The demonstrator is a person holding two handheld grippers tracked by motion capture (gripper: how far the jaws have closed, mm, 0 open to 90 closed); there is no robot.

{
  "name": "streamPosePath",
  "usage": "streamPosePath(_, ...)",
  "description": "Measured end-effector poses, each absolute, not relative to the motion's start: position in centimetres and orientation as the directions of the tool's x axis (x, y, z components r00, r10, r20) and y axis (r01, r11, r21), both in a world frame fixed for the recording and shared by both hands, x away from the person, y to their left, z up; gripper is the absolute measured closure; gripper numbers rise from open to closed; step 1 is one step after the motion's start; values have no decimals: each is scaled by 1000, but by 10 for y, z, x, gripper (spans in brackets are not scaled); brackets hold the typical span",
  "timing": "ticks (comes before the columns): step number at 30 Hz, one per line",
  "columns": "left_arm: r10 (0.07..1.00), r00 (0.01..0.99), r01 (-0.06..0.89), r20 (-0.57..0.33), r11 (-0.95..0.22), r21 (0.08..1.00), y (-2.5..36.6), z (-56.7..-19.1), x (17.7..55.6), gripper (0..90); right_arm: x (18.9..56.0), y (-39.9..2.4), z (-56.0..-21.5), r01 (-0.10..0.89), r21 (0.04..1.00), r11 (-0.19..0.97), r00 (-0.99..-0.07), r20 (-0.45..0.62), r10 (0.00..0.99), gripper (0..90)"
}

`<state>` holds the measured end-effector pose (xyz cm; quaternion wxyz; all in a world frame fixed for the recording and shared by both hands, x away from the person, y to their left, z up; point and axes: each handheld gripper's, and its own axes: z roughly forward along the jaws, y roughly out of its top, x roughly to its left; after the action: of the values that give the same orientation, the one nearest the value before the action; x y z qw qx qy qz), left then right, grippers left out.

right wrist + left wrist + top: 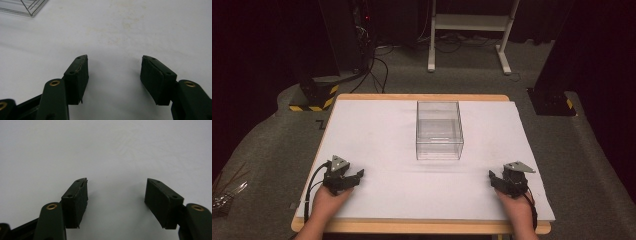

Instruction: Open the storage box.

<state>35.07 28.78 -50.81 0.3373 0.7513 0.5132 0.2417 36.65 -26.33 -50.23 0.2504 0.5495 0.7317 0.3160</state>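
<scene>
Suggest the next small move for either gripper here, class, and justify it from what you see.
Probably move the right gripper forward and inward toward the clear plastic box. It is the one object on the white table top, both grippers sit open and empty at the near edge, and the box corner already shows ahead of the right gripper's jaws.

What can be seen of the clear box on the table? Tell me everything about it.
The clear box is a rectangular open-topped container, apparently of transparent plastic, with straight walls and nothing visible inside. It stands upright on the white table surface, at the middle and toward the far edge, its long side running away from the person. Nothing touches it but the surface: the left gripper and right gripper rest near the front edge, well apart from it. One corner of it shows in the right gripper view.
</scene>
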Motion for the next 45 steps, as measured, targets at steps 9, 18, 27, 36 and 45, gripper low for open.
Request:
streamPosePath(9, 934, 356, 608, 17, -246, 755, 288, -508, 351, 352, 366, -263, -502, 645, 738, 197, -271, -20, 962, 394)
streamPosePath(18, 934, 356, 608, 17, -245, 755, 288, -508, 351, 352, 362, -263, -499, 605, 769, 209, -293, -29, 956, 435)
streamPosePath(27, 933, 358, 610, 16, -247, 753, 288, -508, 351, 352, 352, -251, -491, 566, 786, 248, -329, -60, 942, 426)
streamPosePath(36, 934, 358, 610, 14, -245, 754, 288, -508, 351, 352, 345, -229, -486, 529, 803, 274, -391, -56, 919, 416)
streamPosePath(45, 933, 359, 610, 15, -247, 753, 288, -508, 351, 352, 340, -208, -482, 491, 815, 307, -428, -82, 900, 413)
